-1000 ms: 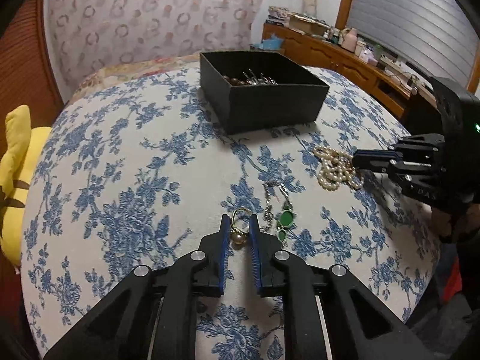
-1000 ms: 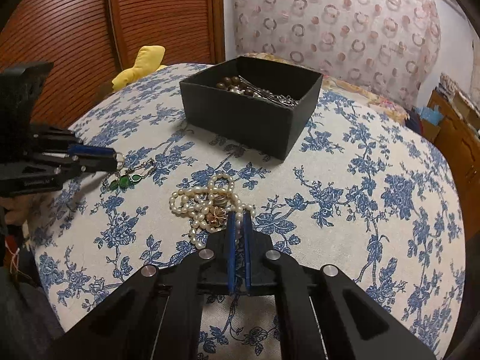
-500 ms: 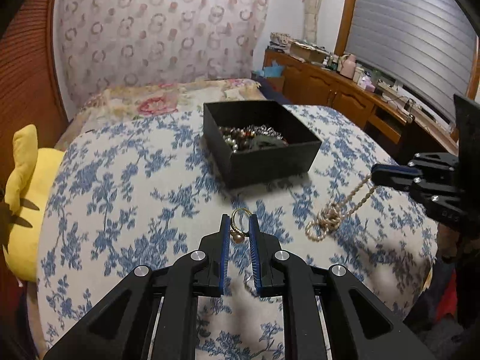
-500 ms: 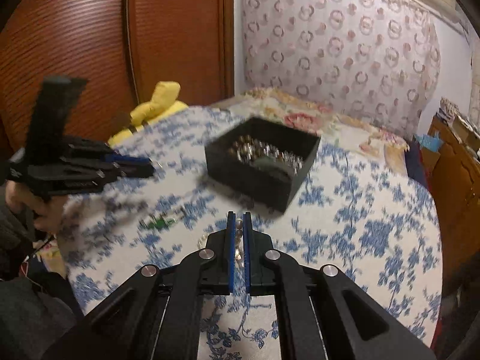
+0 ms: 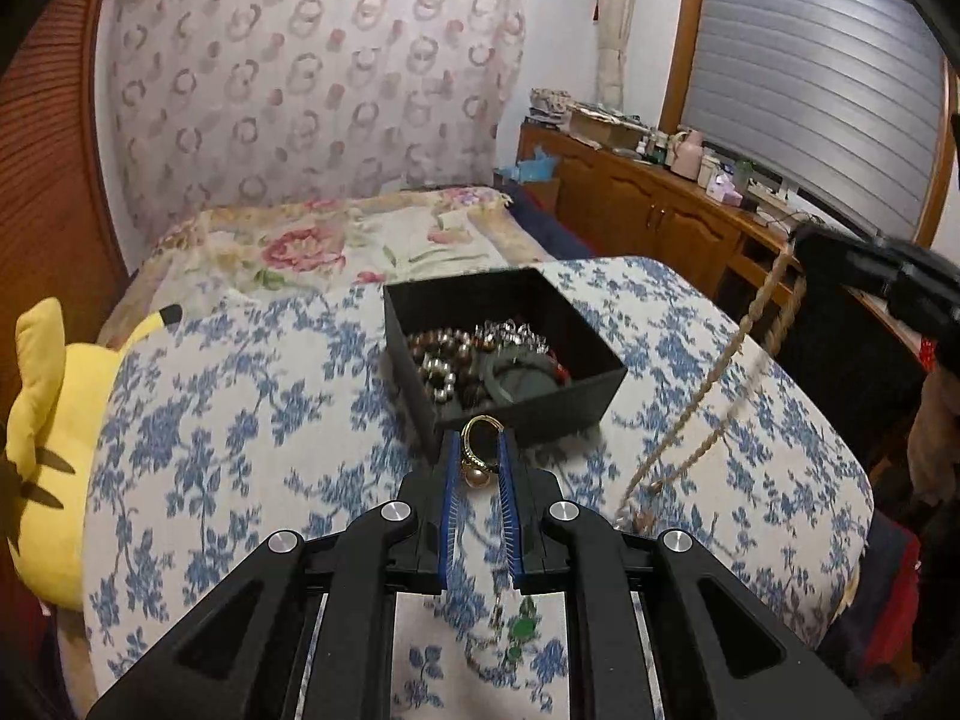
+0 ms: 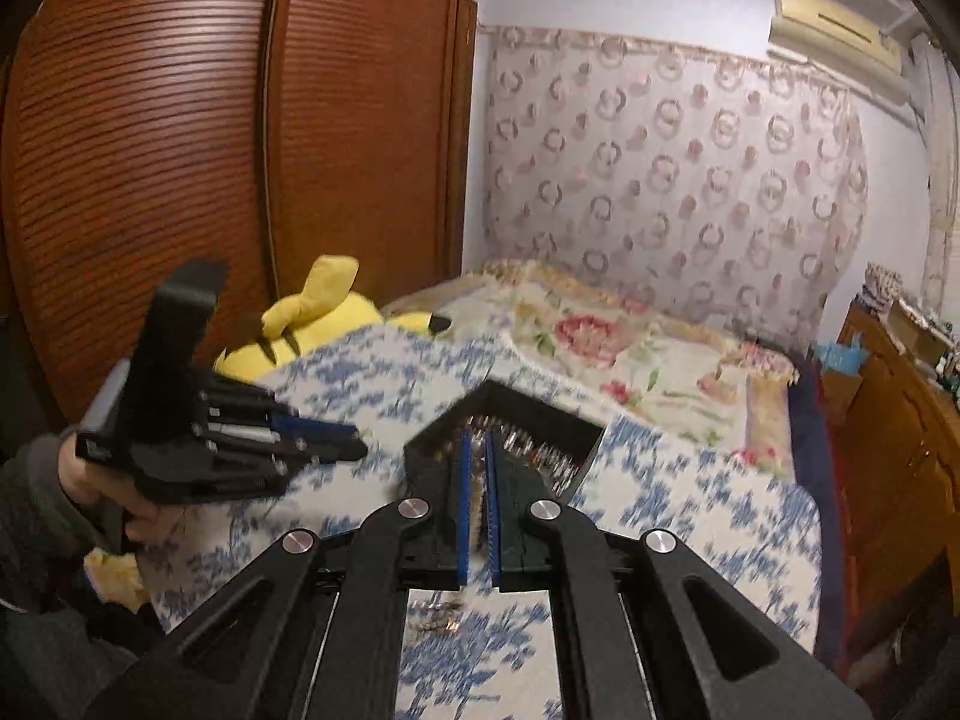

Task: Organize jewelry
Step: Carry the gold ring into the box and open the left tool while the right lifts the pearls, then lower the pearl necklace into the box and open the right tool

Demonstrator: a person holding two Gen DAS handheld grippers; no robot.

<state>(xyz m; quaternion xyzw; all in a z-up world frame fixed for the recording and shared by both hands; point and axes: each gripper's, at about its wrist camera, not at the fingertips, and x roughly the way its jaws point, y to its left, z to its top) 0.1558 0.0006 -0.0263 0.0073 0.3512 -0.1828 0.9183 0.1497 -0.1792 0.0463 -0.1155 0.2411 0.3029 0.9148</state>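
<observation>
The left tongs (image 5: 480,450) pinch a gold ring (image 5: 477,450) with a small round bead on it. A second ago the ring lay on the blue flower cloth (image 5: 240,420). Now it is up in the air, right at the near wall of the black box (image 5: 528,414). It is not over the opening yet.

The right tongs (image 6: 477,450) are pressed almost together on a pearl necklace (image 5: 708,384). A second ago the pearls sat in a heap on the cloth. Now they are lifted up high and hang down in a long loop. In the left view the low end of the loop looks to be close to the cloth, but it is blurry. In the right view the tongs point at the box, and the picture is blurry, so that hand seems to be moving fast.

The box already has beads and shiny bits inside. So both hands have picked up their things and are bringing them to the box at the same time. I think the next step is to get each one over the opening and let go.

A green pendant (image 5: 519,630) on a thin chain lies on the cloth under the left tongs. It is not put away yet.
</observation>
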